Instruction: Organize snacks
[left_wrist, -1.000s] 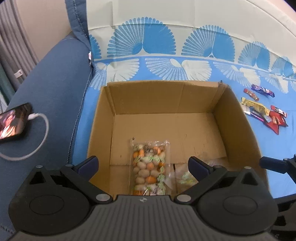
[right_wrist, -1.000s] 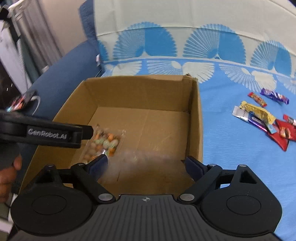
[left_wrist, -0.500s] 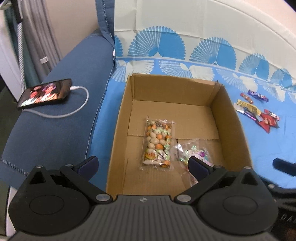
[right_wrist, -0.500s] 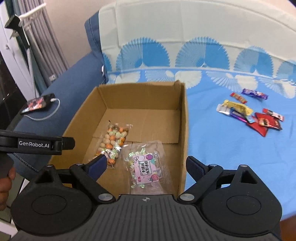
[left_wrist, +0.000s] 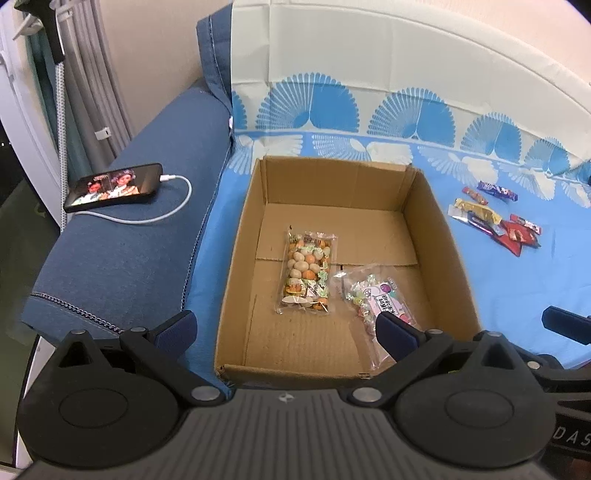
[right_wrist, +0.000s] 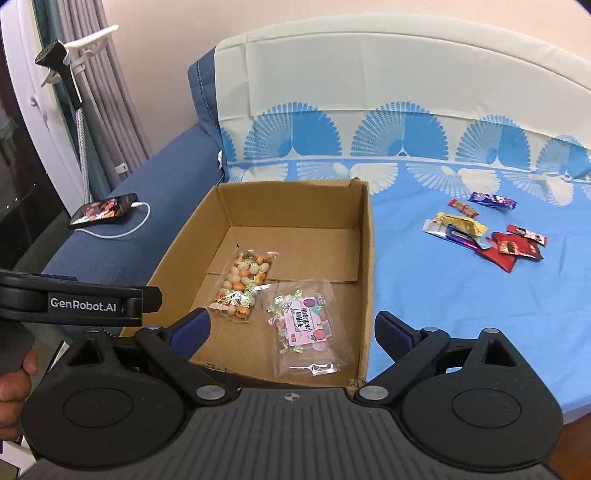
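An open cardboard box (left_wrist: 439, 229) (right_wrist: 364, 258) sits on the blue patterned sheet. Inside lie a clear bag of round orange and beige snacks (left_wrist: 308, 271) (right_wrist: 242, 284) and a clear candy bag with a pink label (left_wrist: 373, 299) (right_wrist: 304, 325). A pile of small wrapped snacks (left_wrist: 495, 218) (right_wrist: 480, 229) lies on the sheet to the right of the box. My left gripper (left_wrist: 284, 328) is open and empty above the box's near edge. My right gripper (right_wrist: 291, 326) is open and empty, above the box's near right corner.
A phone (left_wrist: 114, 186) (right_wrist: 103, 214) with a white charging cable (left_wrist: 170, 206) lies on the blue sofa arm to the left. Curtains and a white stand (right_wrist: 70, 92) are at far left. The left gripper's body (right_wrist: 74, 301) shows in the right wrist view.
Both grippers have pulled back and up from the box. The pink-label candy bag, blurred and dropping a second ago, now lies still in the box.
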